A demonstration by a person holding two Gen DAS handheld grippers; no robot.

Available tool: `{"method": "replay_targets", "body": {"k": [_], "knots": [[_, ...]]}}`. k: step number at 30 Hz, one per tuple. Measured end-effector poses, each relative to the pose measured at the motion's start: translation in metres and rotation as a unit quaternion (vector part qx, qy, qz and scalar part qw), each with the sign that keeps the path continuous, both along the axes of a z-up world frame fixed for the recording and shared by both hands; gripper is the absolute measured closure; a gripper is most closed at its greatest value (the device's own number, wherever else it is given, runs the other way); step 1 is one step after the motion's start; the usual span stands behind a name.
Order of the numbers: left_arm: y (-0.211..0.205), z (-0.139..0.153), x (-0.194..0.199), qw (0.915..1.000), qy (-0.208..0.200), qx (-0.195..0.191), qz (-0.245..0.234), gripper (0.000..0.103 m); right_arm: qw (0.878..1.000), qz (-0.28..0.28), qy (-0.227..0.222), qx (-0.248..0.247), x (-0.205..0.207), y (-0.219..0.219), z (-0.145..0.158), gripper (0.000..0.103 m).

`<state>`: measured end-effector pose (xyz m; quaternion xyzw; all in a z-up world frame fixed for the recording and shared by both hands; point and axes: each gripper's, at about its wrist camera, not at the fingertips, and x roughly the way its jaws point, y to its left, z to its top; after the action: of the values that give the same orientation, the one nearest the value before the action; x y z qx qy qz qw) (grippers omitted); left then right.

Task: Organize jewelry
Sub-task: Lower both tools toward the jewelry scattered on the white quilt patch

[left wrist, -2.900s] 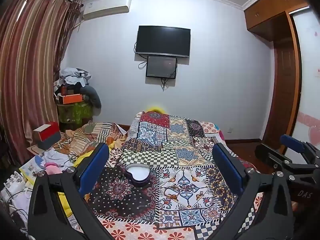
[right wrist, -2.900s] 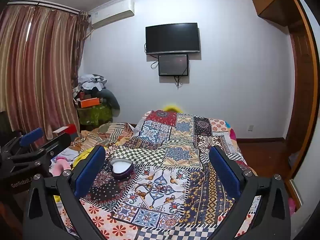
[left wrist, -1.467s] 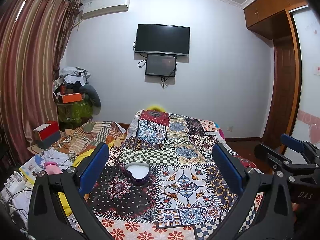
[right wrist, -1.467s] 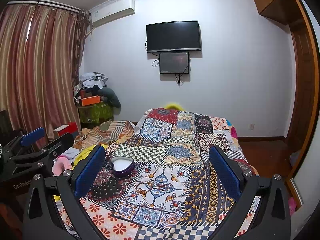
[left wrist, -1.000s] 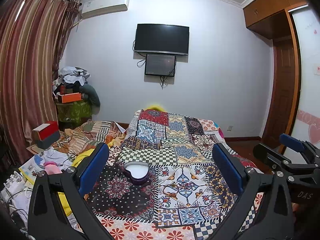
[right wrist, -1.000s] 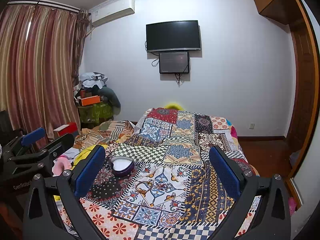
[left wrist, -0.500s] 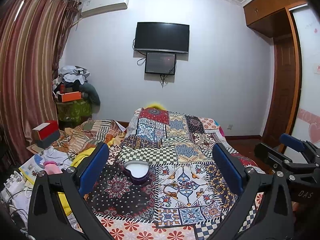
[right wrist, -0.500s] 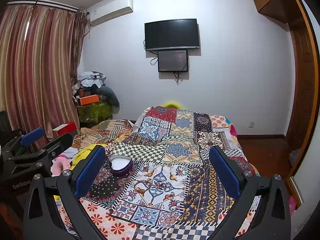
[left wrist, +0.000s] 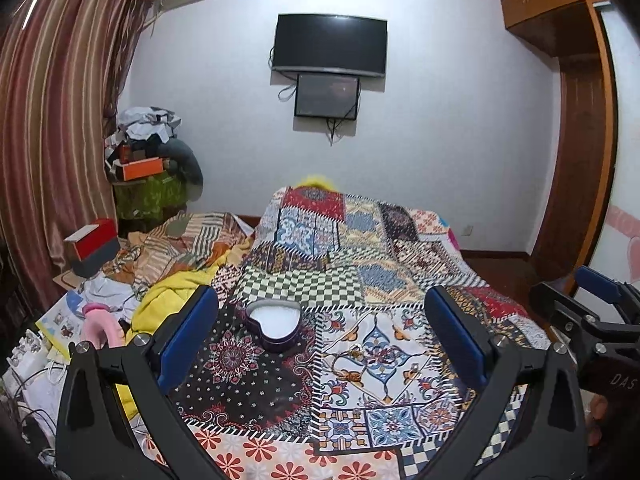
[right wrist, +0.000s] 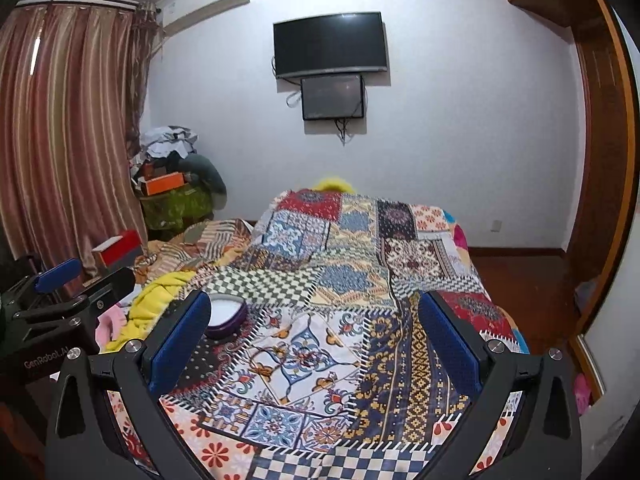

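Right gripper (right wrist: pixel 314 340) shifted; its left finger now hides heart box (right wrist: pixel 224 316) edge.

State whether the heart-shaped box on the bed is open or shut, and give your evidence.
Open. The heart-shaped box has no lid on it, and its pale inside shows within the dark rim. Whether any jewelry lies inside: cannot tell.

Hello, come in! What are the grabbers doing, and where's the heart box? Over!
Left gripper open, empty. Right gripper open, empty. Heart box open on the quilt, untouched. Nothing blocking it.
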<state>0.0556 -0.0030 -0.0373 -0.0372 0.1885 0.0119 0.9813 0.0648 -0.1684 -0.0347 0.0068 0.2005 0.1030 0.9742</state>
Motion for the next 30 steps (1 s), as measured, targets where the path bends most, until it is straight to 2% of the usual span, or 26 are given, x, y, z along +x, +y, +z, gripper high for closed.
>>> {"method": "replay_targets", "body": {"k": [4,10,16,18,21,24,26,28,30], "knots": [[-0.001,-0.017,0.021,0.9995,0.032,0.003,-0.002,0.0,1.0,-0.008,0.026,-0.008,0.017,-0.005,-0.013,0.0],[0.002,-0.056,0.057,0.9937,0.11,-0.001,-0.021,0.0,0.997,-0.017,0.069,-0.042,0.039,-0.01,-0.043,0.0],[0.01,-0.102,0.084,0.9816,0.189,-0.015,-0.022,0.0,0.988,-0.005,0.142,-0.054,0.061,-0.023,-0.08,0.0],[0.015,-0.118,0.092,0.9742,0.223,-0.025,-0.023,0.0,0.985,0.004,0.166,-0.054,0.066,-0.026,-0.089,0.0],[0.019,-0.138,0.098,0.9654,0.257,-0.037,-0.027,0.0,0.98,0.016,0.193,-0.053,0.073,-0.028,-0.105,0.0],[0.018,-0.151,0.1,0.9602,0.274,-0.04,-0.037,0.0,0.976,0.03,0.21,-0.049,0.076,-0.025,-0.115,0.001],[0.014,-0.157,0.1,0.9564,0.284,-0.041,-0.053,0.002,0.974,0.047,0.217,-0.046,0.078,-0.019,-0.12,0.007],[0.008,-0.161,0.101,0.9525,0.294,-0.039,-0.07,0.013,0.971,0.065,0.227,-0.045,0.08,-0.012,-0.124,0.015],[0.002,-0.166,0.102,0.9483,0.304,-0.035,-0.086,0.019,0.966,0.085,0.239,-0.046,0.083,-0.005,-0.129,0.024]]}}
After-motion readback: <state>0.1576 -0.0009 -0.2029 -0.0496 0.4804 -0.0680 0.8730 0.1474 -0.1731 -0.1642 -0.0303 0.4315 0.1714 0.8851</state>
